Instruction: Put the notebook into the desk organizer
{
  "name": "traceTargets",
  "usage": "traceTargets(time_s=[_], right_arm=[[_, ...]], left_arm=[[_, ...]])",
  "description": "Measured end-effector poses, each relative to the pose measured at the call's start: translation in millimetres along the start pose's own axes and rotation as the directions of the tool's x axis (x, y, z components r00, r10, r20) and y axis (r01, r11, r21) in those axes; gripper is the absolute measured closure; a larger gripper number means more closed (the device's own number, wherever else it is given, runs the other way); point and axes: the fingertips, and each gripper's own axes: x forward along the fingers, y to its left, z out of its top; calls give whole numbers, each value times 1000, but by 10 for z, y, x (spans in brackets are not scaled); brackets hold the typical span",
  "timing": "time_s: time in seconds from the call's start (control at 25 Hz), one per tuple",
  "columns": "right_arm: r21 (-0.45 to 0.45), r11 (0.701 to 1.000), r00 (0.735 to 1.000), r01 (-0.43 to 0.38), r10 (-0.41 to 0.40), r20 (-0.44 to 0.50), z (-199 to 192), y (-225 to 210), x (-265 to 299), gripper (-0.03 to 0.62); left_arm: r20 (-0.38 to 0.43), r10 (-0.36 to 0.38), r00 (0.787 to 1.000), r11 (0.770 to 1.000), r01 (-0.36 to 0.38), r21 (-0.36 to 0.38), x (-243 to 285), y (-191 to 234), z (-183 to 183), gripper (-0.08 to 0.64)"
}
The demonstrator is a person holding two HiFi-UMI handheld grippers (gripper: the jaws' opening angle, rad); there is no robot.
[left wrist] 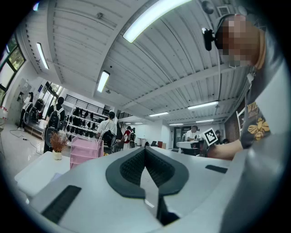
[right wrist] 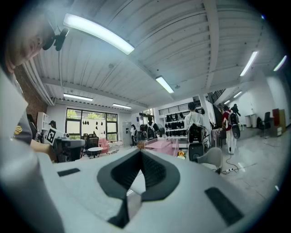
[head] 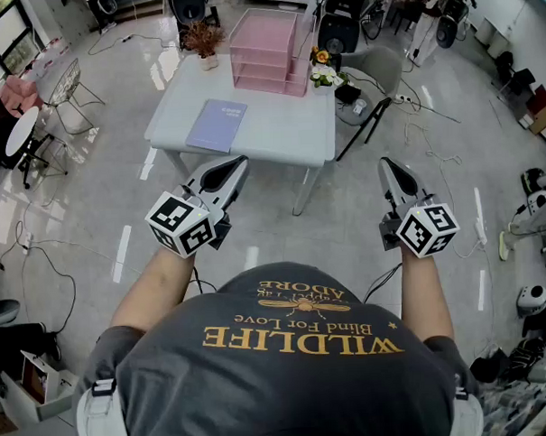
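A lavender notebook lies flat on the white table, toward its left front. The pink desk organizer stands at the table's back edge; it also shows small in the left gripper view and in the right gripper view. My left gripper hovers just short of the table's front edge, jaws shut with nothing between them. My right gripper is held in the air to the right of the table, jaws closed and empty too.
A small dried-flower pot stands at the table's back left. A flower vase sits right of the organizer. Chairs and cables surround the table on the glossy floor. People stand in the background.
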Motion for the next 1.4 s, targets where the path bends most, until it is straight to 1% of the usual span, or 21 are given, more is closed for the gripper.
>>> traceTargets(time_s=[0.52, 0.76, 0.96, 1.2, 1.24, 1.28, 1.32, 1.4], right_arm=[[-2, 1000, 1000, 1, -1, -8, 4, -63, -1, 594], [13, 1000, 1000, 2, -2, 12, 50, -123, 13, 594], [8, 1000, 1000, -4, 4, 6, 18, -186, 6, 592], [8, 1000, 1000, -22, 22, 4, 21, -262, -38, 592], [8, 1000, 1000, -25, 25, 6, 32, -282, -58, 592], [9, 1000, 1000, -29, 29, 8, 43, -308, -80, 592], [8, 999, 999, -34, 34, 10, 51, -340, -103, 592], [7, 999, 999, -43, 43, 14, 68, -415, -151, 592]], left_arm=[[-5, -6, 1000, 1000, 6, -1, 77, -24, -6, 560], [-8, -10, 1000, 1000, 10, 2, 139, -20, 10, 560], [-7, -12, 1000, 1000, 12, 7, 222, -43, -6, 558], [6, 7, 1000, 1000, -7, -8, 325, -87, 22, 557], [-1, -10, 1000, 1000, 10, -13, 360, -128, 17, 442], [-9, -29, 1000, 999, 29, -16, 404, -180, 11, 213], [-14, -43, 999, 999, 42, -14, 451, -228, 9, 188], [-14, -51, 999, 999, 51, -7, 541, -314, 16, 164]])
